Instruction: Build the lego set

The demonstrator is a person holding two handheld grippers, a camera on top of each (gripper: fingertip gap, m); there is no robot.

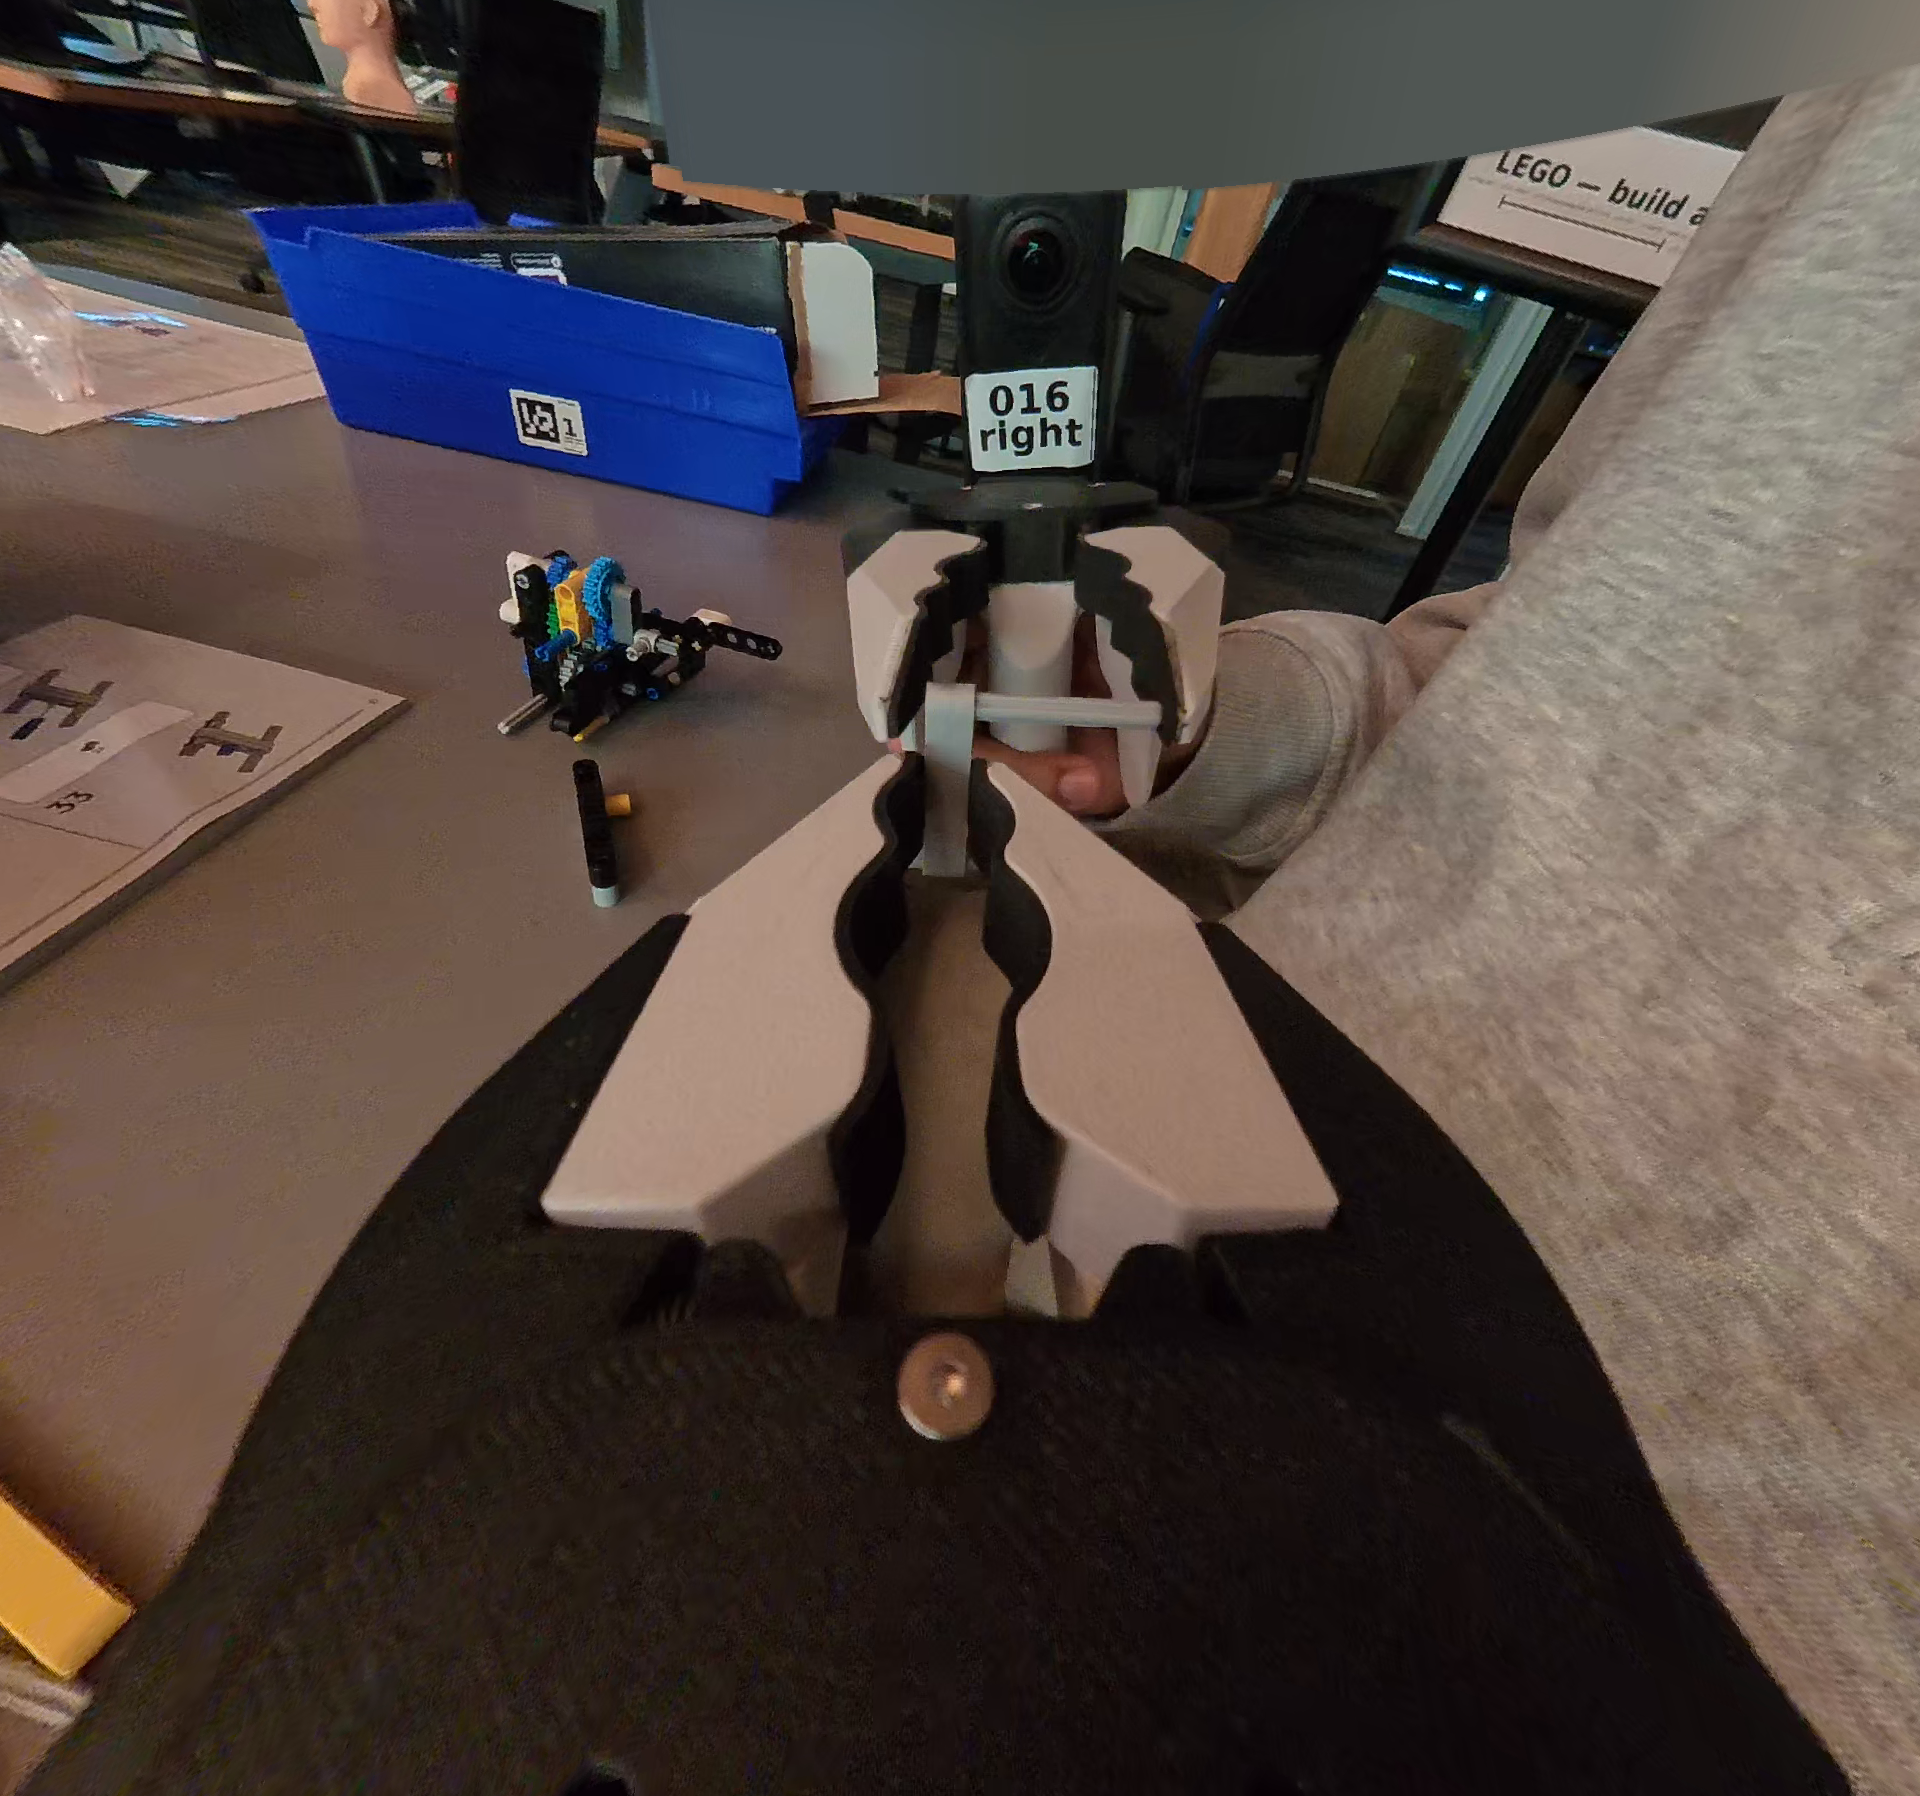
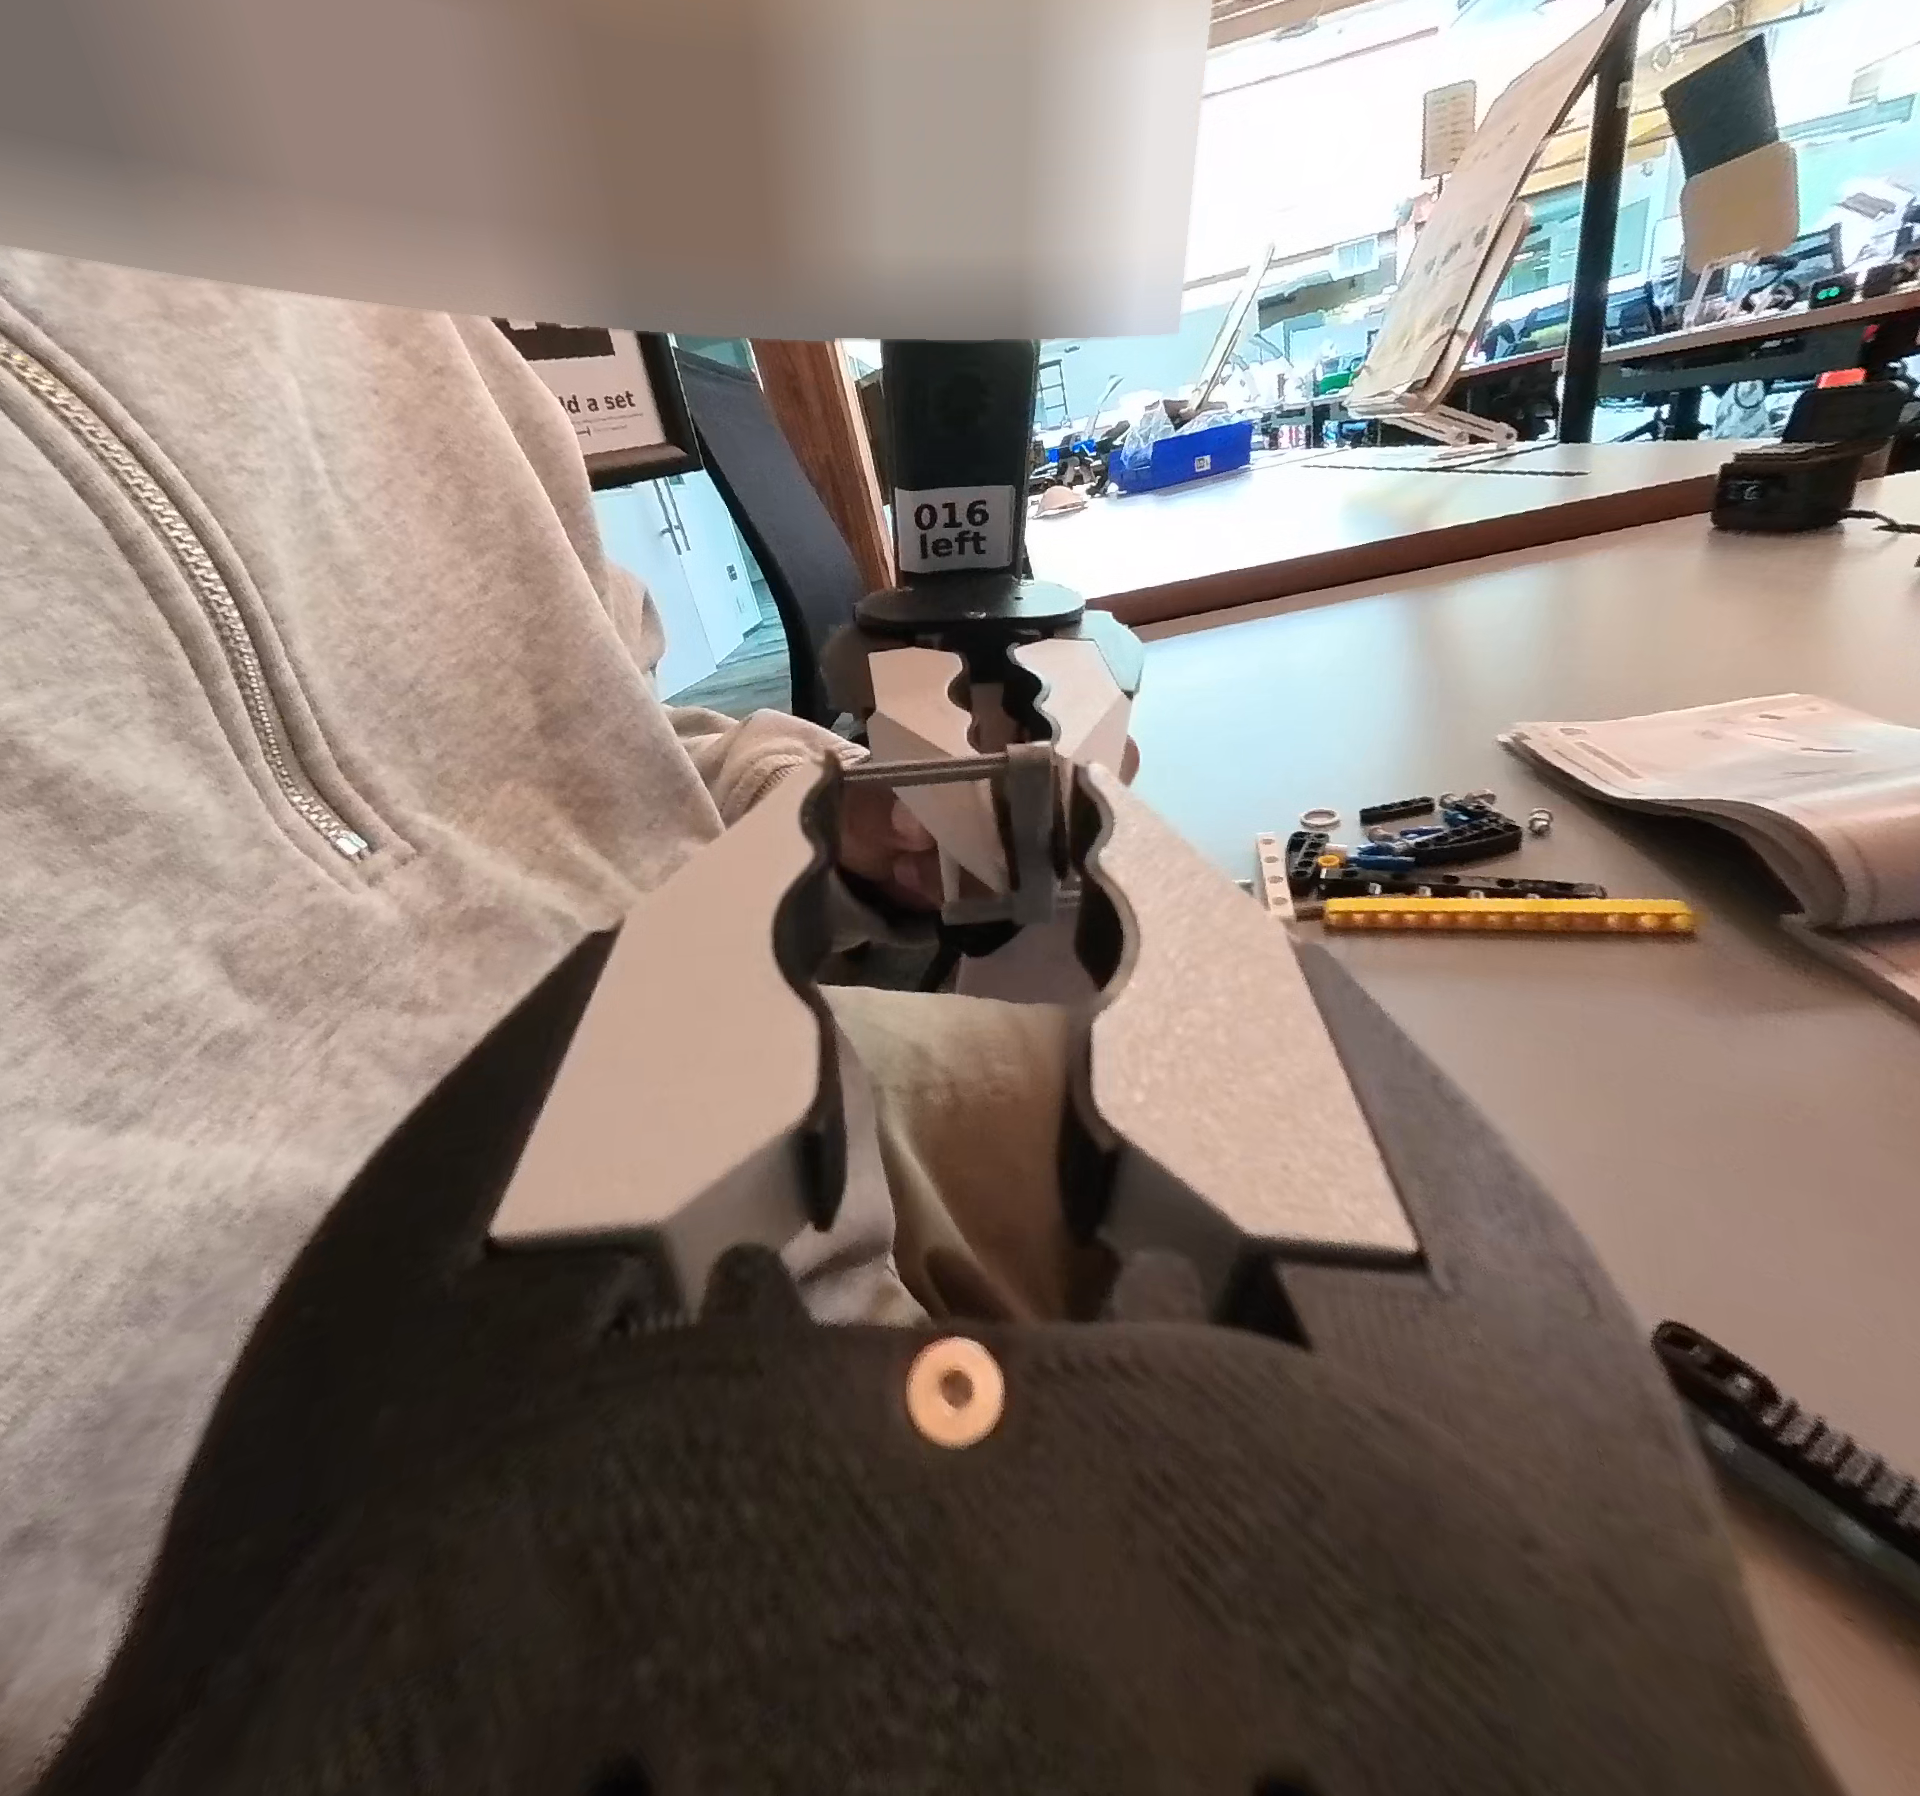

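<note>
Both grippers meet nose to nose above the table edge. The left gripper (image 1: 948, 811) is pinched tight on a grey beam (image 1: 948, 780) with a thin axle (image 1: 1070, 710) sticking out sideways; the right gripper (image 2: 956, 806) has its tips around the axle's far end, jaws a bit apart. The half-built lego model (image 1: 613, 640) sits on the table (image 1: 312, 1019), a black beam (image 1: 594, 832) just beside it, loose parts (image 2: 1455, 863) by the booklet (image 2: 1766, 811)

On my table (image 1: 312, 1071): model (image 1: 613, 640) ahead, booklet (image 1: 156, 759) to its left, bin (image 1: 551, 375) behind, beam (image 1: 594, 827) in front.
</note>
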